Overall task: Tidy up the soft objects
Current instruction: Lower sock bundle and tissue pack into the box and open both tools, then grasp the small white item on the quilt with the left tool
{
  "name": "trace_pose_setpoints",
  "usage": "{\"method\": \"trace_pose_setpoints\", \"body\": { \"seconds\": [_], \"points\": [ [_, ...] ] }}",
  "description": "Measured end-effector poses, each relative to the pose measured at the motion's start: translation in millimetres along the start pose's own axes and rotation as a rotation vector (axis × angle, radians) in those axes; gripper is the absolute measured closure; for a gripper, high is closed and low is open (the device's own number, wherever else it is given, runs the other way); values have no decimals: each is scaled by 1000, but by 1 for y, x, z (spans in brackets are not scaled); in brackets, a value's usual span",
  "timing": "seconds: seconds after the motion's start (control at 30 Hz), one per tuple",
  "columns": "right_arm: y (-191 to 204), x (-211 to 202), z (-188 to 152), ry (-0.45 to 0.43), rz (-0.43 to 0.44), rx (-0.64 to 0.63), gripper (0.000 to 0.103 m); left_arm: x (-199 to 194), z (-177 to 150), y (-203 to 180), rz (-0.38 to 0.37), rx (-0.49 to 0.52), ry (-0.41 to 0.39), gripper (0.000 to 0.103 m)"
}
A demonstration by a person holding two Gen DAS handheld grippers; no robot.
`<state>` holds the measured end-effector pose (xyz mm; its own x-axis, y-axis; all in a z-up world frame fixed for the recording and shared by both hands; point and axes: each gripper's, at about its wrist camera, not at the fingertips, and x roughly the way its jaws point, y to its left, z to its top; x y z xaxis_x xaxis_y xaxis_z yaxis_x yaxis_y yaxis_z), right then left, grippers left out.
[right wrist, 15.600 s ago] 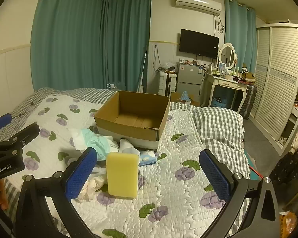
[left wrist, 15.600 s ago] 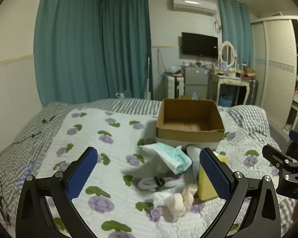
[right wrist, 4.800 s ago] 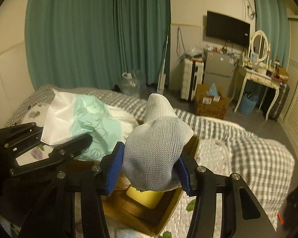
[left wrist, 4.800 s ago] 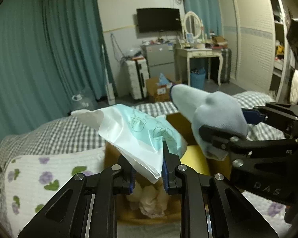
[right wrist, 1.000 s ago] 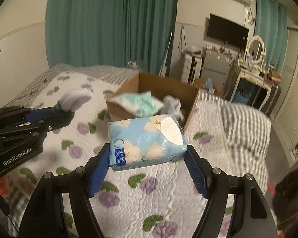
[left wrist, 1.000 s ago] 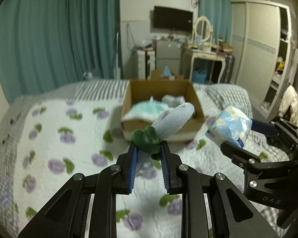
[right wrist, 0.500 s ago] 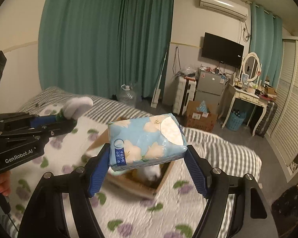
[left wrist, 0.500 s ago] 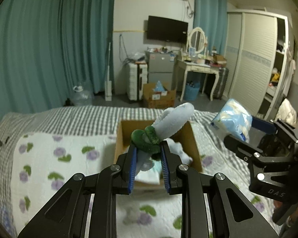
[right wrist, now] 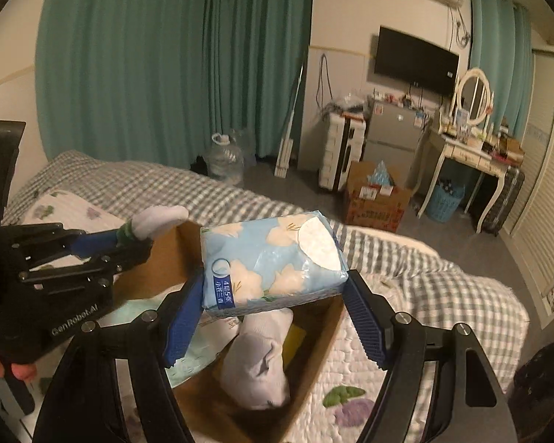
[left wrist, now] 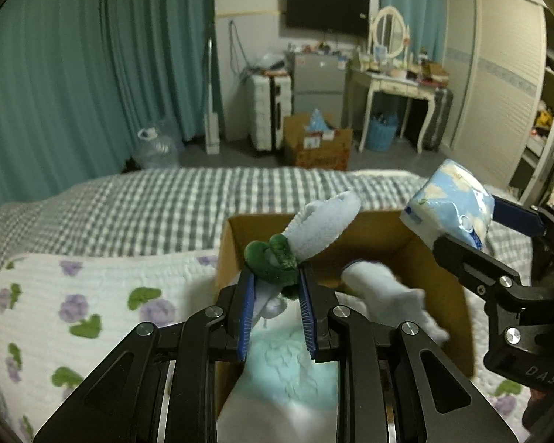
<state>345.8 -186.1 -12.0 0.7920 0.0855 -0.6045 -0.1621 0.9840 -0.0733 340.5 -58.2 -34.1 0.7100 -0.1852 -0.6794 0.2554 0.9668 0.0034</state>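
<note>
My left gripper point(left wrist: 275, 284) is shut on a white and green sock point(left wrist: 306, 236) and holds it over the near left part of the cardboard box point(left wrist: 380, 236). It also shows in the right wrist view point(right wrist: 129, 238). My right gripper point(right wrist: 273, 295) is shut on a blue floral tissue pack point(right wrist: 273, 262) above the box point(right wrist: 314, 361); the pack also shows in the left wrist view point(left wrist: 450, 203). Inside the box lie a pale grey sock point(right wrist: 258, 358), a mint and white packet point(left wrist: 295, 365) and a yellow sponge point(right wrist: 295, 336).
The box sits on a bed with a floral quilt point(left wrist: 92, 306) and a grey checked blanket point(left wrist: 166, 203). Beyond the bed are teal curtains point(right wrist: 166, 55), a water jug point(right wrist: 225, 158), a floor box point(right wrist: 373, 195) and a dressing table point(right wrist: 472, 147).
Both grippers have moved forward and down over the box, which now looms larger beneath them. Each still holds its object.
</note>
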Motion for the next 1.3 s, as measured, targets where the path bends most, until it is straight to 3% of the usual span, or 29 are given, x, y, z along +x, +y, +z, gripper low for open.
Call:
{"method": "trace_pose_setpoints", "body": {
  "seconds": [0.13,0.33,0.4,0.47,0.5,0.57,0.63,0.8,0.93,1.1,1.3],
  "points": [
    [-5,31,-9,35,-3,17,30,23,-6,-4,2,18,17,80],
    [-10,40,-17,38,19,49,27,29,-12,-13,-19,44,19,74],
    [-12,33,-15,17,23,69,15,26,-12,-16,-20,54,31,72],
    [-15,21,-11,4,12,72,11,17,-11,-20,-15,64,29,68],
    [-14,12,-8,-1,5,65,11,7,-9,-22,-10,69,22,65],
    [-15,-7,-3,-12,-8,55,11,-11,-5,-22,9,63,-2,38],
    [-16,-35,3,-37,-28,46,11,-40,0,-20,21,40,-53,27],
    [-13,-112,21,-103,-64,36,5,-114,8,-16,21,22,-134,19],
    [-3,-177,29,-147,-102,19,0,-180,7,-16,42,58,-213,0],
    [9,-240,33,-153,-103,13,0,-248,0,-13,37,62,-280,0],
    [33,-296,18,-162,-80,-11,0,-293,-12,-9,15,42,-306,0]
  ]
}}
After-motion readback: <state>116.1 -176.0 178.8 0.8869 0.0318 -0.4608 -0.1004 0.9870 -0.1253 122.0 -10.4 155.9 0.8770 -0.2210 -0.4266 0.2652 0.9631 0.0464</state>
